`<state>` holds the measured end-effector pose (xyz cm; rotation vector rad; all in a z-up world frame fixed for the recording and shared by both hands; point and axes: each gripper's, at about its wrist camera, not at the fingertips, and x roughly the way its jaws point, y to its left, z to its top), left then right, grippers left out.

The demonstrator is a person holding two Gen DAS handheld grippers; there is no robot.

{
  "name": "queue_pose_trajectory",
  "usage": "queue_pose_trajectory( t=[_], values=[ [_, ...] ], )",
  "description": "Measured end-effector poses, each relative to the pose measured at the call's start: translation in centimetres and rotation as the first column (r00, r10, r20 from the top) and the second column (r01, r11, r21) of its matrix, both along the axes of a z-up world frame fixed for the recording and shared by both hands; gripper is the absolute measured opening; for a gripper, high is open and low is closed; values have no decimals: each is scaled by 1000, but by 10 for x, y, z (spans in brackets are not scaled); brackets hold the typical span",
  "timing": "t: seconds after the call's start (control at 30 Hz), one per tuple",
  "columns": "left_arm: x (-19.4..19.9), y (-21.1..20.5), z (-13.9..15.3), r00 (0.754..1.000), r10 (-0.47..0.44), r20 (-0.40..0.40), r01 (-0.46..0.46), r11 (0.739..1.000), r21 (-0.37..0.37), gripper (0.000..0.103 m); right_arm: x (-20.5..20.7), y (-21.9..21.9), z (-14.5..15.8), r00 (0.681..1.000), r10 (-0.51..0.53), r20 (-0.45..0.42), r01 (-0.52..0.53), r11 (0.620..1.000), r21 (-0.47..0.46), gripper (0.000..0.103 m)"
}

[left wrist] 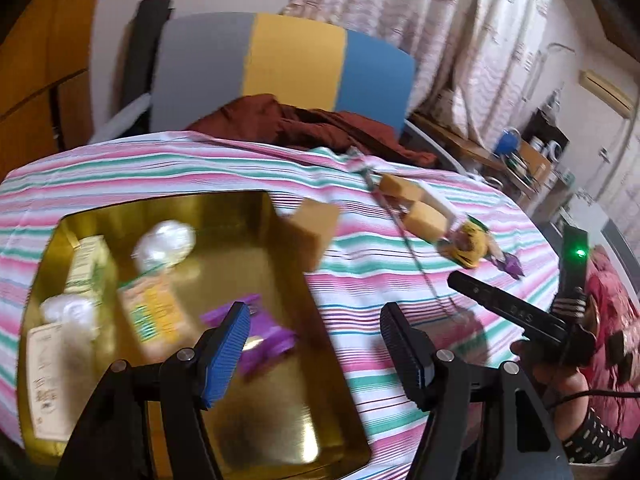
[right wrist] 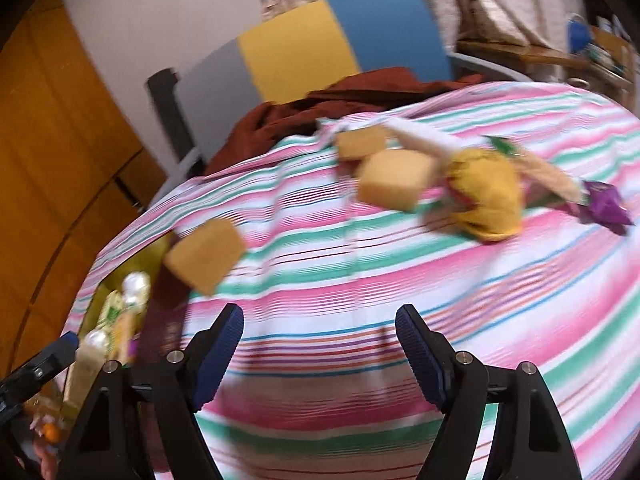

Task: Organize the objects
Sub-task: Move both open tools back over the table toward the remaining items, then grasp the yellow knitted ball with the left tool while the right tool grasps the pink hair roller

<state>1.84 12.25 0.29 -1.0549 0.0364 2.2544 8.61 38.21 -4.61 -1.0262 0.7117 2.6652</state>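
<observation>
Both my grippers, left [left wrist: 312, 344] and right [right wrist: 320, 352], are spread and empty. Sorting into the tray [left wrist: 256, 408]; next, the sponge [right wrist: 394, 184] at twelve o'clock.

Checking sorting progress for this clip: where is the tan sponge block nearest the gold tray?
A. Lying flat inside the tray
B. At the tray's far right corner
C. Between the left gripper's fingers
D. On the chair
B: the tan sponge block sits at the gold tray's far right corner, with no gripper holding it.

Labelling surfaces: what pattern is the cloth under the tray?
Pink, green and white stripes on the cloth; clearest in the right wrist view.
</observation>
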Motion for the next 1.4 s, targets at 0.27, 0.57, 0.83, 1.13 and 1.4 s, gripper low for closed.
queue_pose_trajectory(
  t=[0.27, 0.57, 0.83, 1.13, 1.4],
  values=[
    [18, 57, -3, 988, -156, 16, 157, 987, -20, 68, 34, 73, -7, 982, -187, 11, 187, 982, 11, 80],
    [32, 91, -13, 969, -240, 51, 242, 969, -43, 68, 53, 168, 2, 897, -443, -5, 438, 886, 153, 80],
    [33, 107, -17, 962, -267, 64, 271, 961, -58, 68, 33, 229, -18, 877, -472, 92, 454, 876, 161, 68],
    [30, 140, -19, 943, -324, 77, 329, 942, -71, 68, 25, 219, -23, 884, -455, 104, 427, 879, 211, 56],
    [16, 190, -19, 927, -371, 55, 374, 924, -80, 68, 39, 206, -24, 881, -465, 85, 440, 873, 212, 53]
  ],
)
